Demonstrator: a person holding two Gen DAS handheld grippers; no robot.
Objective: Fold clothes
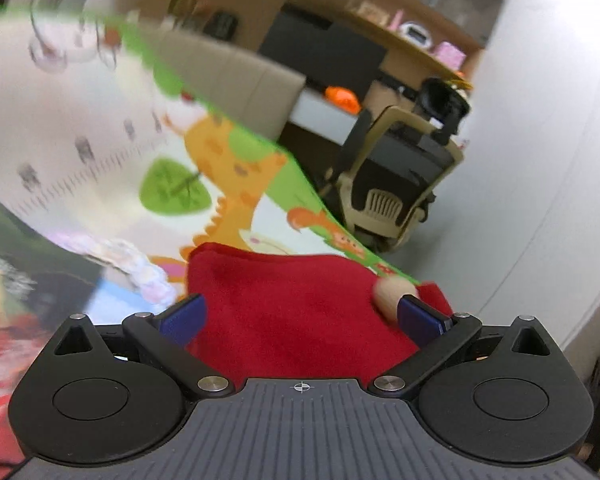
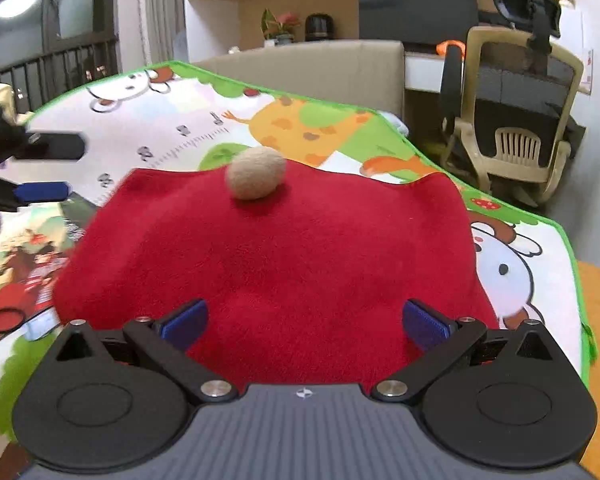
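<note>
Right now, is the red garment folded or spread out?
Spread out: the red garment lies flat on the mat, pompom on top.

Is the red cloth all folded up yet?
Not clearly. The red cloth lies on the cartoon mat in a rumpled, fairly compact shape, so it may be partly folded. Nothing is in hand: the left tool and right tool are both open above it. A beige pompom sits at its far edge. Gripping and folding are left.

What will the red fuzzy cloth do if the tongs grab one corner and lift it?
The red cloth looks soft and fleecy, lying in gentle humps, so it would probably droop and hang floppy. It likely feels light. The beige pompom on it would probably dangle.
</note>
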